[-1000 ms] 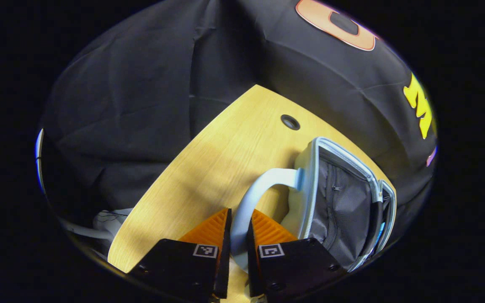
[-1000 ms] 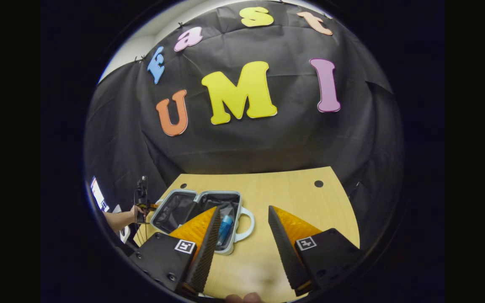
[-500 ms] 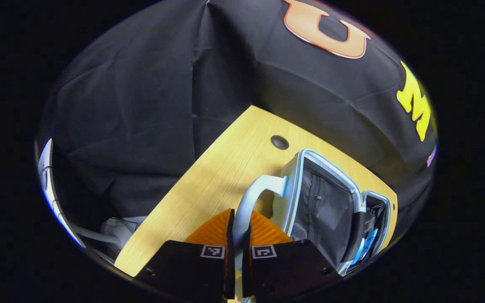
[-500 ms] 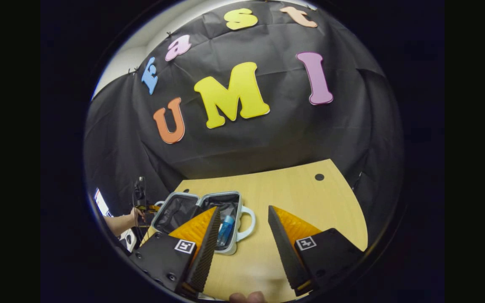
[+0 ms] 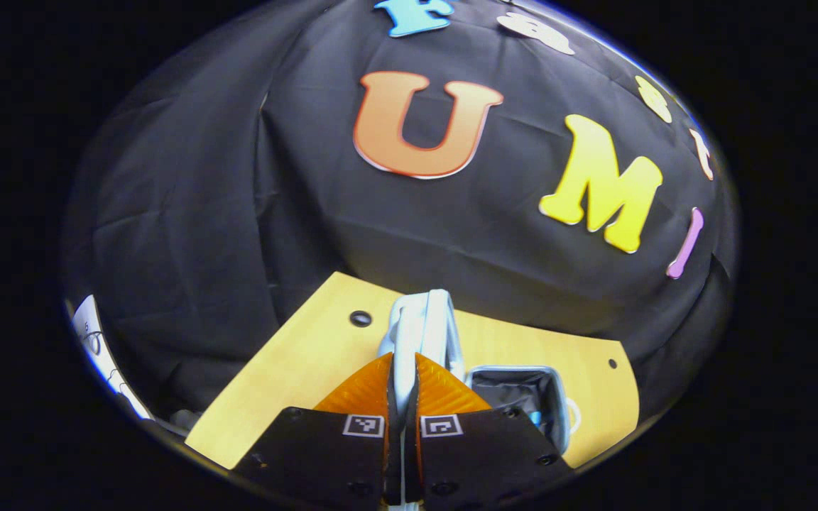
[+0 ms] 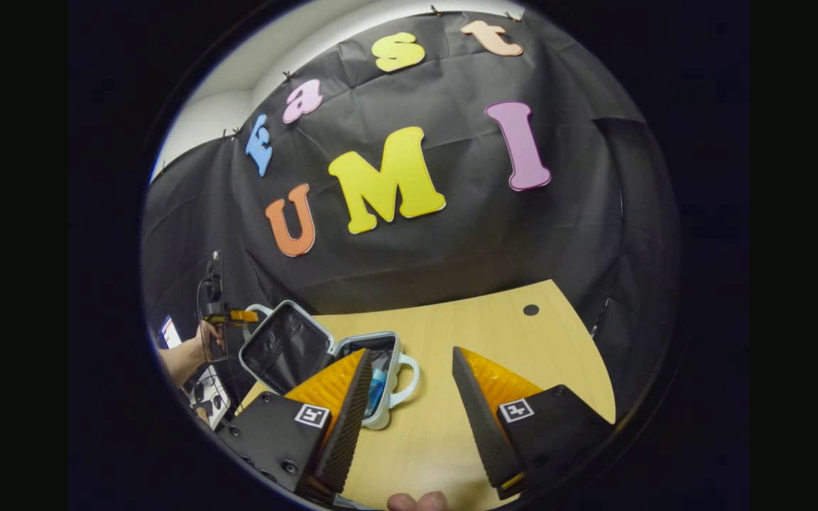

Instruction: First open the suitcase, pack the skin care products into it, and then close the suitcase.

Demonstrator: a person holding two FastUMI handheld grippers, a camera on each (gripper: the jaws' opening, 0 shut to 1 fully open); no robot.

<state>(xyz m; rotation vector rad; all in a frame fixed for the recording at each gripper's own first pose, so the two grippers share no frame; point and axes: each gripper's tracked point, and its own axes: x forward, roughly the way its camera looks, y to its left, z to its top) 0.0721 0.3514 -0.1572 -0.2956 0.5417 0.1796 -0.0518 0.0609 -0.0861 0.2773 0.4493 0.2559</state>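
The little pale blue suitcase (image 6: 352,369) sits on the wooden table (image 6: 508,341), near its left end. Its lid (image 6: 282,349) is tipped up at a slant, dark lining showing, and a blue bottle (image 6: 375,383) lies in the bottom half. The left gripper (image 5: 403,369) is pinched tight on the lid's handle (image 5: 420,319). The right gripper (image 6: 409,397) hangs wide apart over bare tabletop, holding nothing.

Dim booth, overhead light. Soft glare on table (image 6: 494,341); fisheye bends edges hard. Focus sharp centre, softer toward rim. Shadows faint.
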